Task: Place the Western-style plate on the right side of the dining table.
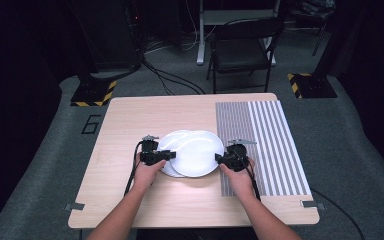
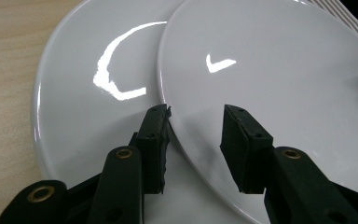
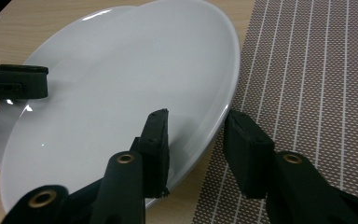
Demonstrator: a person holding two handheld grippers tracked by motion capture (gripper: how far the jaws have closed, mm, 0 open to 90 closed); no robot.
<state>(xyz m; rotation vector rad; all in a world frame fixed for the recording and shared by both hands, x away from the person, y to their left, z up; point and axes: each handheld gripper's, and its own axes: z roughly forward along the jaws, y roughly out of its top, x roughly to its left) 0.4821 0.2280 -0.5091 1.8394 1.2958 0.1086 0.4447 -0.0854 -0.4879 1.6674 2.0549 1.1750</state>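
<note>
Two white plates overlap at the table's middle. The upper plate lies partly over the lower plate and reaches toward the placemat. My left gripper is at the plates' left side, open, with its jaws on either side of the upper plate's rim; the lower plate spreads beneath. My right gripper is at the upper plate's right edge, open, with that plate's rim between its jaws. The upper plate spans the right gripper view, and a jaw of the left gripper shows at its far side.
A brown and white striped placemat covers the right part of the wooden table, just beside the upper plate; it is also in the right gripper view. A folding chair stands beyond the table's far edge.
</note>
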